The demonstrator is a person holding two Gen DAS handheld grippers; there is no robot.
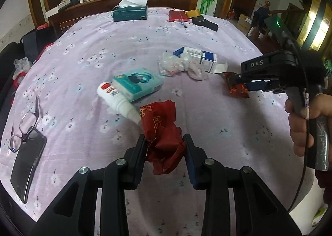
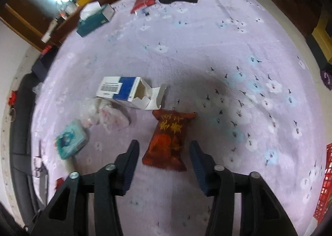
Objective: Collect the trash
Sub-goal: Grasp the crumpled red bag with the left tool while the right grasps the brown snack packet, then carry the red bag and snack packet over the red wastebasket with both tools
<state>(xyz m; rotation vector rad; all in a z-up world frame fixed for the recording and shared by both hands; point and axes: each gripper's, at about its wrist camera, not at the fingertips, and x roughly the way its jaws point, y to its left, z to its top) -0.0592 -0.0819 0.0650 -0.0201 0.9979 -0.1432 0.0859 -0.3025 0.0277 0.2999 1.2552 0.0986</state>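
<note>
My left gripper (image 1: pixel 165 139) is shut on a crumpled red paper wrapper (image 1: pixel 164 132) and holds it above the lilac bedsheet. My right gripper (image 2: pixel 164 147) is open, its fingers on either side of a red-orange snack packet (image 2: pixel 168 140) that lies flat on the sheet. In the left wrist view the right gripper (image 1: pixel 234 79) is at the right, over that packet (image 1: pixel 238 88). An open blue and white carton (image 2: pixel 128 93) and crumpled clear plastic (image 2: pixel 108 115) lie just beyond it. They also show in the left wrist view, carton (image 1: pixel 197 57) and plastic (image 1: pixel 180 66).
A teal tissue pack (image 1: pixel 138 84) and a white tube (image 1: pixel 118 101) lie mid-bed. Glasses (image 1: pixel 25 126) and a black phone (image 1: pixel 27 165) lie at the left. A tissue box (image 1: pixel 130 13), a red pouch (image 1: pixel 178 16), yellow tape (image 1: pixel 193 13) and a black object (image 1: pixel 205 23) lie at the far end.
</note>
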